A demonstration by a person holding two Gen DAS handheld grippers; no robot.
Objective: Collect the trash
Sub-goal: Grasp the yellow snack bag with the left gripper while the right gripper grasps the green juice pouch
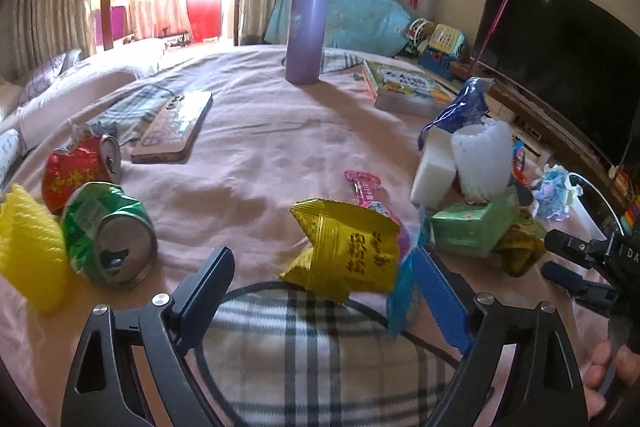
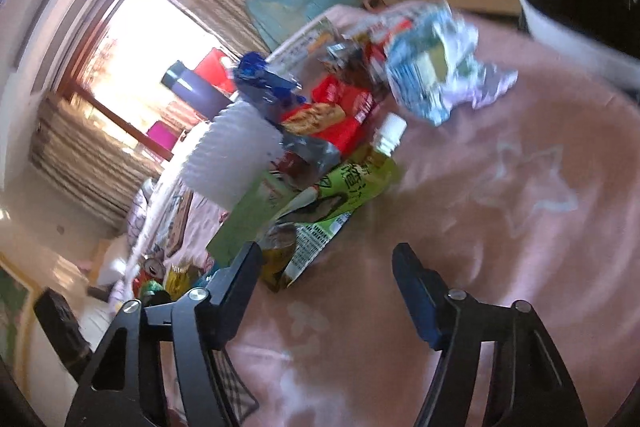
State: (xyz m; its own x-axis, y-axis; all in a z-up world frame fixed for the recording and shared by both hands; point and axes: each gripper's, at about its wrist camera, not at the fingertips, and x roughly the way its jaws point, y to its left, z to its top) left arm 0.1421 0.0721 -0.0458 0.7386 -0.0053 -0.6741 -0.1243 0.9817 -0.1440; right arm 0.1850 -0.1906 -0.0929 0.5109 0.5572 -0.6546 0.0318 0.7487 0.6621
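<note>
A plaid-lined basket with a black wire rim (image 1: pixel 320 355) fills the bottom of the left wrist view, nearest the lens, on a pink bed sheet (image 1: pixel 248 163). Above it, the left gripper (image 1: pixel 324 287) has its fingers set wide, holding nothing; a crumpled yellow foil snack wrapper (image 1: pixel 348 251) lies just beyond, between them and nearer the right-hand one, long axis slanting upper left to lower right. The right gripper (image 2: pixel 324 279), half-open and empty, points toward a green drink pouch (image 2: pixel 340 199).
</note>
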